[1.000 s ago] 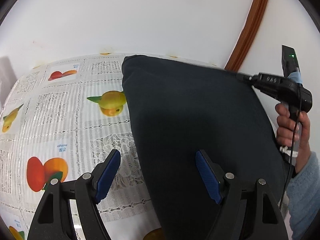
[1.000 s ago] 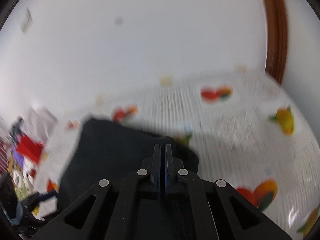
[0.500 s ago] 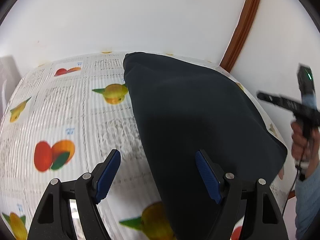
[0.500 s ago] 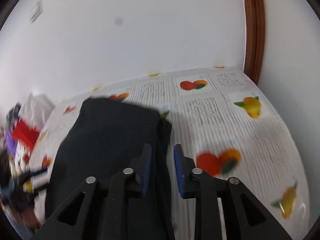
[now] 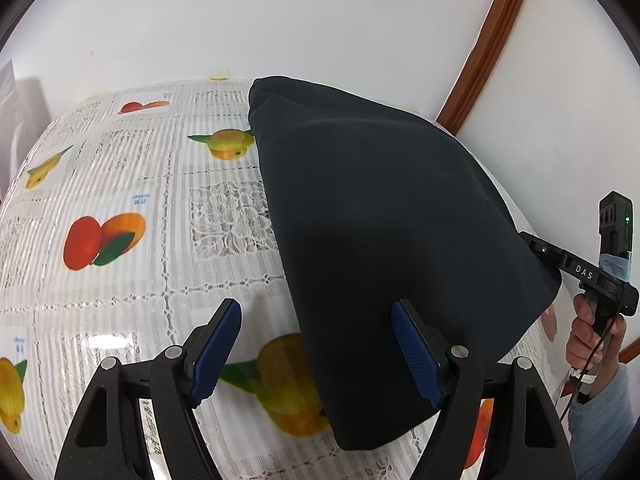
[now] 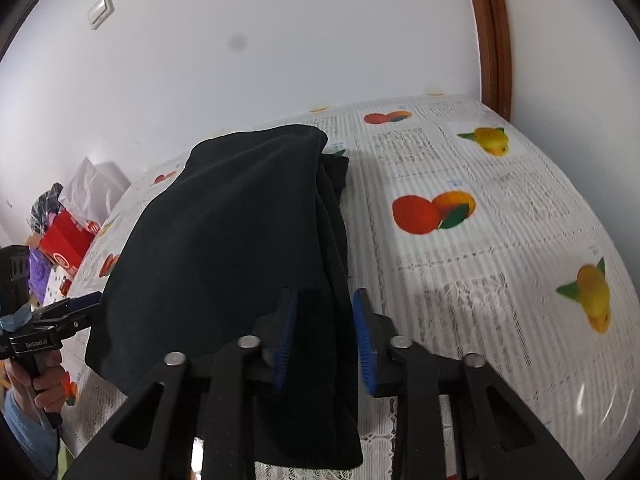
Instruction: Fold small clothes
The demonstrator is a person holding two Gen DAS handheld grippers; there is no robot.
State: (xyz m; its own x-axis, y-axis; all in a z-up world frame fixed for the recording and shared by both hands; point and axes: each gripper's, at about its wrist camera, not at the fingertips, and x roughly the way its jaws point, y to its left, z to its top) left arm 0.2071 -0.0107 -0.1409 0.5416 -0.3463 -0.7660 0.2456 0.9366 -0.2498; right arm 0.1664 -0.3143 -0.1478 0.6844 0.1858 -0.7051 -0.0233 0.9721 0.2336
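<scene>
Fruit-print worktop [image 5: 120, 184] carries dark garment [image 5: 380, 208], folded over. Right claw [image 6: 325, 336] jaws just closing, straddling bunched fold edge, pads not yet pressing. Left claw [image 5: 316, 354] apart, astride near corner, likely ready to pin.

Around me the tabletop [image 5: 120, 280] wore a glossy cloth printed with oranges, lemons and lace squares. A white wall [image 6: 280, 40] rose behind it, carrying a light switch [image 6: 100, 10], with brown wooden trim [image 6: 490, 32] beside. At the far end I saw a red box [image 6: 66, 246] among crumpled bags
</scene>
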